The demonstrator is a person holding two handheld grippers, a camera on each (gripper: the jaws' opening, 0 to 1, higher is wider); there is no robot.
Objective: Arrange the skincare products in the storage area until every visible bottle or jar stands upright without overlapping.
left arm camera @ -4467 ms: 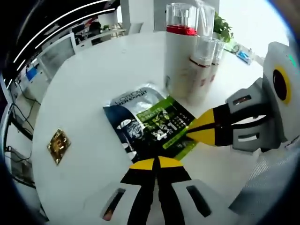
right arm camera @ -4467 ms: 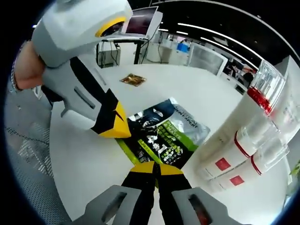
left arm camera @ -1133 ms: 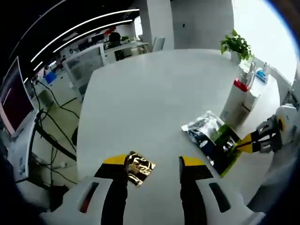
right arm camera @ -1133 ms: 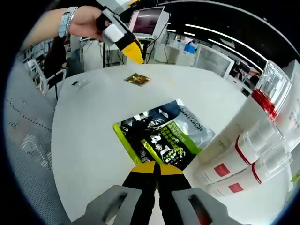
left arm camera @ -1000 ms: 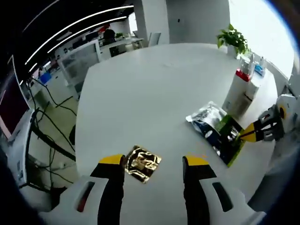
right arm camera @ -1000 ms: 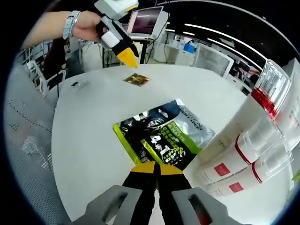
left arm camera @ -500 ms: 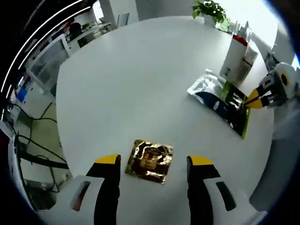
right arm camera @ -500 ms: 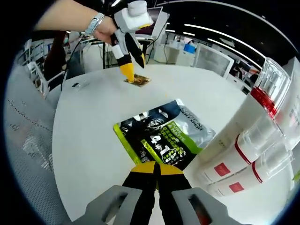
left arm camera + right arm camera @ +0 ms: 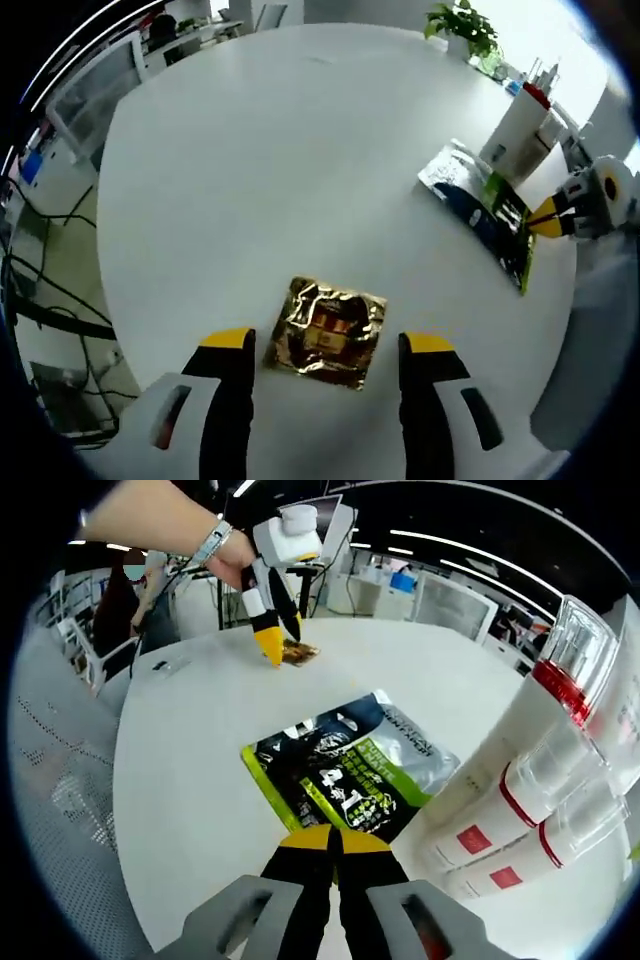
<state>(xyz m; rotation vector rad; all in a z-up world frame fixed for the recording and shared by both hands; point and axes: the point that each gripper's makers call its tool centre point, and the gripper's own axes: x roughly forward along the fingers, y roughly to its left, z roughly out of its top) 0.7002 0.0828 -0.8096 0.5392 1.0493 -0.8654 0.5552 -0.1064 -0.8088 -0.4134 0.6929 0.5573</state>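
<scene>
A crinkled gold foil sachet (image 9: 328,332) lies flat on the white round table (image 9: 280,150). My left gripper (image 9: 327,344) is open, one jaw on each side of the sachet. In the right gripper view the left gripper (image 9: 272,645) points down at the gold sachet (image 9: 299,652). A green and black sachet pack (image 9: 340,770) lies on a silver one. My right gripper (image 9: 330,838) is shut on the pack's near corner, as also seen on the right gripper (image 9: 553,218) beside the pack (image 9: 485,205). Tall white bottles (image 9: 540,770) with clear caps stand upright.
The white bottles (image 9: 520,125) stand near the table's far edge beside a potted plant (image 9: 458,22). A mesh chair (image 9: 60,810) is beside the table. Desks, monitors and a person (image 9: 150,590) are behind it. Cables run on the floor (image 9: 40,300).
My left gripper left the sachet packs, crossed the table, opened and came down around the gold sachet. My right gripper has stayed shut at the green pack's corner.
</scene>
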